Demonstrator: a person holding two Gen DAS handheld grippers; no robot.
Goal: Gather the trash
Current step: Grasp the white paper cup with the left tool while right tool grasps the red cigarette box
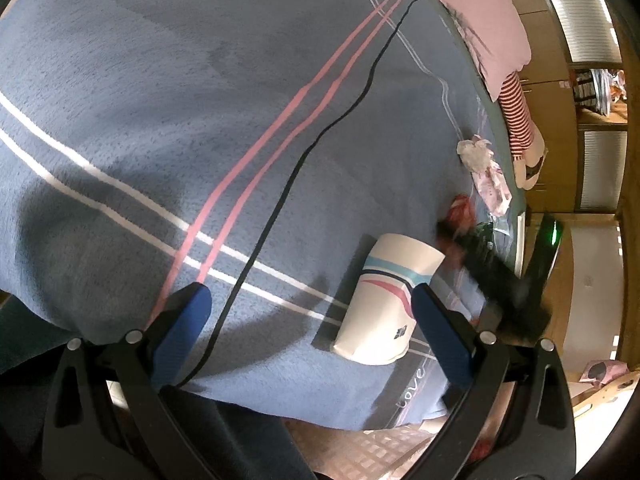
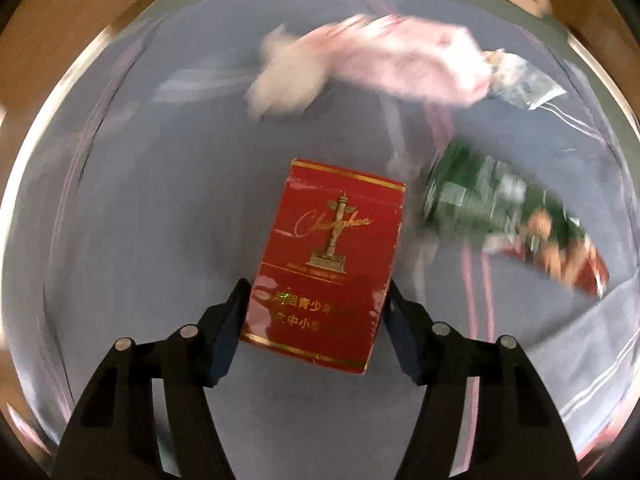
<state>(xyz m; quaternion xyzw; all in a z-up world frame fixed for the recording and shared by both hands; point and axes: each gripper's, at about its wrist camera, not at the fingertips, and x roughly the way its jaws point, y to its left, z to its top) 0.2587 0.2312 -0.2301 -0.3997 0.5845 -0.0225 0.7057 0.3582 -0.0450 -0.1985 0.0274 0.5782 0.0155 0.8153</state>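
Observation:
My right gripper [image 2: 316,292] is shut on a red cigarette pack [image 2: 336,232], its pads pressed on the pack's two long sides, above the blue bedspread [image 2: 160,200]. Beyond it lie a crumpled white tissue [image 2: 284,84], a pink wrapper [image 2: 404,64], a clear plastic scrap [image 2: 524,84] and a green snack wrapper [image 2: 500,204], all blurred. My left gripper [image 1: 312,300] is open over the bedspread. A white paper cup [image 1: 388,296] lies on its side just inside the right finger. In the left wrist view the right gripper [image 1: 492,276] is a dark blur past the cup.
A pink pillow [image 1: 480,12] and a striped plush toy [image 1: 520,120] lie along the bed's far edge. Wooden floor [image 1: 580,280] and cabinets show beyond it. The near edge of the bed [image 1: 320,412] runs just under my left gripper.

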